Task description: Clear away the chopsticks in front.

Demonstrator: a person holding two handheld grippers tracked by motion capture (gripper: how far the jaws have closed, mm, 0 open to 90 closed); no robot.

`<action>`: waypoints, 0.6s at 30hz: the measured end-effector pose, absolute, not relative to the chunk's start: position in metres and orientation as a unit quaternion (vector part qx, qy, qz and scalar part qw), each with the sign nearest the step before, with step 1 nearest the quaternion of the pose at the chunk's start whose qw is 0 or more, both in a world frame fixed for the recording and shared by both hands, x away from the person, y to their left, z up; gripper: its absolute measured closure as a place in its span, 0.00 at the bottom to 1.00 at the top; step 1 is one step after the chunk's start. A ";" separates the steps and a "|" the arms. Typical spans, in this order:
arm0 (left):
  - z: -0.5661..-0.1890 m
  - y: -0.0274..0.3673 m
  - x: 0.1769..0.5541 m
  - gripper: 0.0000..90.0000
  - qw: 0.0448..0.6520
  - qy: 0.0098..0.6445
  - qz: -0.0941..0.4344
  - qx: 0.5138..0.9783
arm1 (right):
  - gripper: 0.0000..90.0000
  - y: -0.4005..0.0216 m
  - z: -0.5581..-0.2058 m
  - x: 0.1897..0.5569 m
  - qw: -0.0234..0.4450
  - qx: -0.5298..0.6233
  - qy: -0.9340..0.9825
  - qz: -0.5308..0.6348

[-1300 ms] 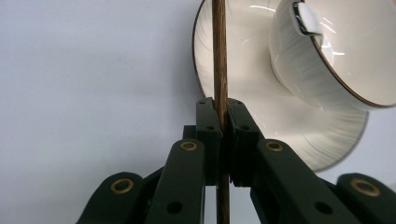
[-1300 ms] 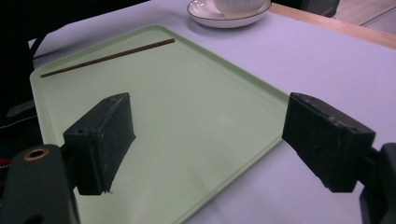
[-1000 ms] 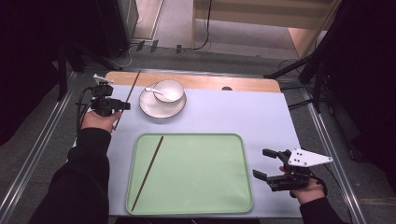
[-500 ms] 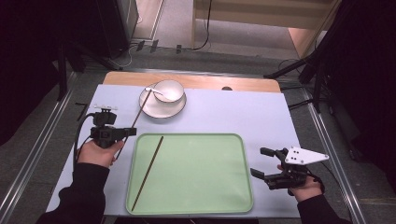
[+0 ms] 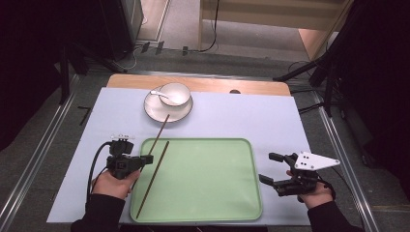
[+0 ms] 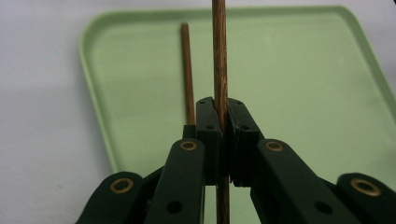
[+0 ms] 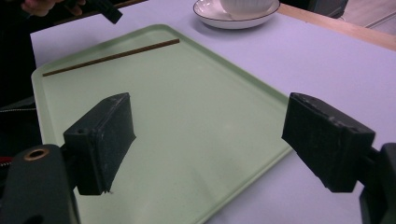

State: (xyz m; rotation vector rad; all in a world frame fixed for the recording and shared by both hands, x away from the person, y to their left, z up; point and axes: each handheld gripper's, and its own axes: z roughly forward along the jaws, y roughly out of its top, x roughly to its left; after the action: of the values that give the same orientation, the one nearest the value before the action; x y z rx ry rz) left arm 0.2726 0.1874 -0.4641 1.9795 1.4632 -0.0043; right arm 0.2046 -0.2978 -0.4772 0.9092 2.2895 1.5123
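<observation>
In the tray (image 5: 208,193), one chopstick (image 5: 152,179), seemingly flat

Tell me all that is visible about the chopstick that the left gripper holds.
The held chopstick is a thin, straight, brown stick that looks like wood, with visible grain in the left gripper view. The left gripper is shut on it near its lower end; the two black jaws press it from both sides. From there it slants up toward the saucer, above the lilac mat, near the green tray's far left corner. A second chopstick lies in the tray beside it, apart from it.
</observation>
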 end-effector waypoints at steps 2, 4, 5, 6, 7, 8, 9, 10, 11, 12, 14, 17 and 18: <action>-0.469 0.184 0.268 0.96 0.327 0.561 -0.003 0.761 | 0.19 -0.298 -0.477 0.205 0.127 0.312 0.786 0.519; -0.473 0.182 0.264 0.96 0.323 0.562 -0.003 0.761 | 0.19 -0.298 -0.477 0.205 0.127 0.312 0.785 0.519; -0.475 0.181 0.261 0.96 0.324 0.567 -0.005 0.758 | 0.19 -0.298 -0.477 0.205 0.127 0.312 0.785 0.520; -0.477 0.180 0.258 0.96 0.323 0.567 -0.008 0.758 | 0.19 -0.298 -0.477 0.204 0.127 0.313 0.785 0.520; -0.479 0.178 0.255 0.96 0.318 0.567 -0.007 0.760 | 0.19 -0.298 -0.477 0.204 0.127 0.313 0.785 0.520; -0.481 0.178 0.252 0.96 0.316 0.568 -0.012 0.760 | 0.19 -0.299 -0.477 0.204 0.127 0.313 0.785 0.519; -0.482 0.177 0.250 0.96 0.318 0.570 -0.015 0.758 | 0.19 -0.299 -0.477 0.204 0.128 0.313 0.784 0.521; -0.483 0.176 0.249 0.96 0.317 0.569 -0.015 0.758 | 0.19 -0.299 -0.477 0.204 0.128 0.313 0.784 0.521; -0.485 0.175 0.247 0.96 0.315 0.569 -0.015 0.760 | 0.19 -0.299 -0.477 0.203 0.128 0.314 0.783 0.521; -0.487 0.173 0.246 0.96 0.312 0.569 -0.016 0.761 | 0.19 -0.299 -0.477 0.203 0.128 0.313 0.784 0.521; -0.490 0.171 0.244 0.96 0.306 0.573 -0.011 0.760 | 0.19 -0.299 -0.477 0.203 0.129 0.312 0.784 0.521; -0.494 0.171 0.242 0.96 0.300 0.578 -0.014 0.758 | 0.19 -0.299 -0.476 0.203 0.128 0.313 0.783 0.522; -0.495 0.171 0.241 0.96 0.298 0.578 -0.016 0.759 | 0.19 -0.299 -0.476 0.203 0.128 0.313 0.783 0.522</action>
State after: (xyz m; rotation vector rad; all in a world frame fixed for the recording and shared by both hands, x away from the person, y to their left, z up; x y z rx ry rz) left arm 0.2414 0.1705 -0.4955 2.0181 1.5365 -0.0425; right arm 0.2027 -0.2990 -0.4762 0.9107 2.2782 1.5174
